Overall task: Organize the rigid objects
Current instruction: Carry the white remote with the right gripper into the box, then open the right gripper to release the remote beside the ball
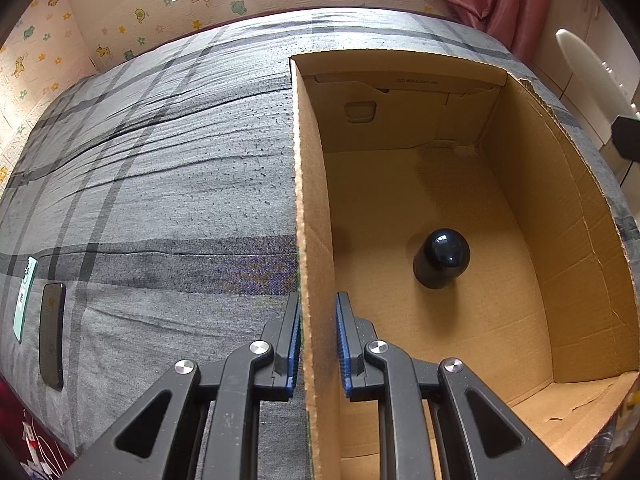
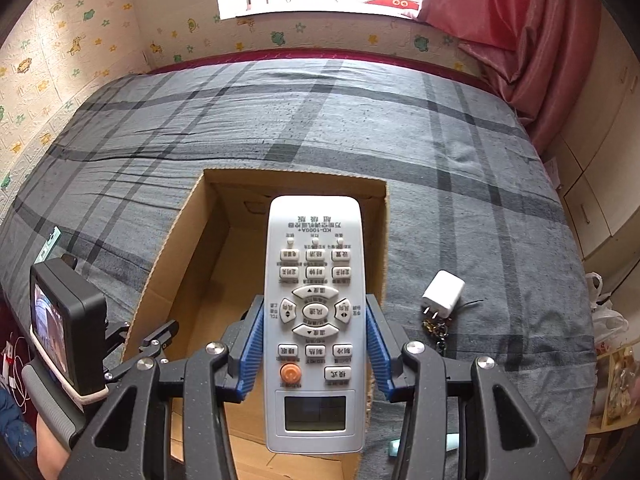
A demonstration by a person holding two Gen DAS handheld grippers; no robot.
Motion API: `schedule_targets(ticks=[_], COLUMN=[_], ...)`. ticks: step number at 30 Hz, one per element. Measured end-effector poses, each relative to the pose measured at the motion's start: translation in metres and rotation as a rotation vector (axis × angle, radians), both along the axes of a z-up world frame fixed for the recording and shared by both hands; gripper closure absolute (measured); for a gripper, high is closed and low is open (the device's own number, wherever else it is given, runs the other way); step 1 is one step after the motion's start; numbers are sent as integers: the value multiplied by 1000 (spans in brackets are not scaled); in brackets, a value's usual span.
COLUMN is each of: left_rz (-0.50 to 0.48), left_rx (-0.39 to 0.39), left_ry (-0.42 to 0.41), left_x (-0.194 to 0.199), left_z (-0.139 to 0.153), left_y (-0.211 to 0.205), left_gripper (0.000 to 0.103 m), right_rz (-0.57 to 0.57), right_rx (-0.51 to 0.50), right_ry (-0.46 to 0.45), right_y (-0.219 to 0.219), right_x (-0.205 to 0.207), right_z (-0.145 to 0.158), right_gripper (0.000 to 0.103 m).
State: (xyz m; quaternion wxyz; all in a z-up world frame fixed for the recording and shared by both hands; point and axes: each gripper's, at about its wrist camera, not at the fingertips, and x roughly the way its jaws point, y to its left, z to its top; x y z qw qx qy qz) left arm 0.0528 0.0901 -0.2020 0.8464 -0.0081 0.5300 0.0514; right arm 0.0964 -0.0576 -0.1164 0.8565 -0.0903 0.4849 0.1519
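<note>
left wrist view: the left claw [image 1: 318, 344] is clamped on the left wall of the cardboard box [image 1: 310, 216], 1 pad on each side of it; its rear is cut off at the bottom edge. a dark round-topped object [image 1: 442, 258] stands on the box floor, too glossy to identify. 2 phones [image 1: 38, 316] lie on the bed [image 1: 160, 168]. right wrist view: the right claw [image 2: 315, 324] grips a white remote [image 2: 315, 320] by its sides over the box, hiding part of the interior. a white charger [image 2: 442, 294] and partly hidden keys [image 2: 436, 328] lie on the bed beside the box.

A bed [image 2: 460, 152] in grey plaid sheeting carries an open cardboard box [image 2: 176, 248], a white charger plug [image 2: 443, 294], keys [image 2: 434, 326] and seemingly two phones [image 1: 52, 332].
</note>
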Motion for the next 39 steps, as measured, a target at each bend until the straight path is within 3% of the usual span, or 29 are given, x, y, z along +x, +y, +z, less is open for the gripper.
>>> schedule_targets(ticks=[12,21,39], left_rz=[-4,-4,-7], left_rx=[4,-2,5], left_ry=[0,-1,0], left_x=[1,0,0], left_z=[1,1,0], left_y=[-1,-1,0], left_gripper=[86,86,85], right_rz=[21,13,29], right_rx=[1,-70,-130], right_ry=[102,178,244], right_y=[22,33,48], right_x=[12,17,19], right_z=[-53,-97,-118], right_gripper=[54,54,54])
